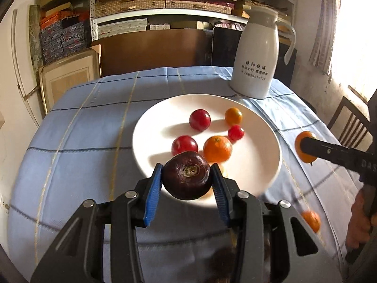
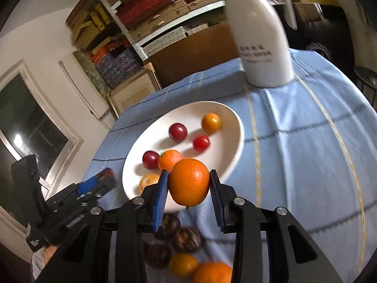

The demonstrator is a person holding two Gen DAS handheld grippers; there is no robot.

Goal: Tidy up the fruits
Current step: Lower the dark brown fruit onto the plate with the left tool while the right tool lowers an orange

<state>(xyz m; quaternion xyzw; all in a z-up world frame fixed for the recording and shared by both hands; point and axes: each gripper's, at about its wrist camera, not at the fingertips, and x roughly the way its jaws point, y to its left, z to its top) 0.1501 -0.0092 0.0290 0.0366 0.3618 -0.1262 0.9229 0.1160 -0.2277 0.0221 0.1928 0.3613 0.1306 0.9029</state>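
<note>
A: Two carries at once: left gripper [image 1: 187, 179] pinches a dark purple fruit [image 1: 186, 178] over the white plate's [image 1: 150, 127] near rim; right gripper [image 2: 189, 182] squeezes an orange [image 2: 189, 182] nearby.

B: Risky, I'd guess. Round fruit rolls, and dropping either could scatter the small tomatoes [image 1: 199, 119].

Probably a home storeroom: box-stacked shelves [image 1: 132, 2], clothed table [image 1: 94, 122].
</note>
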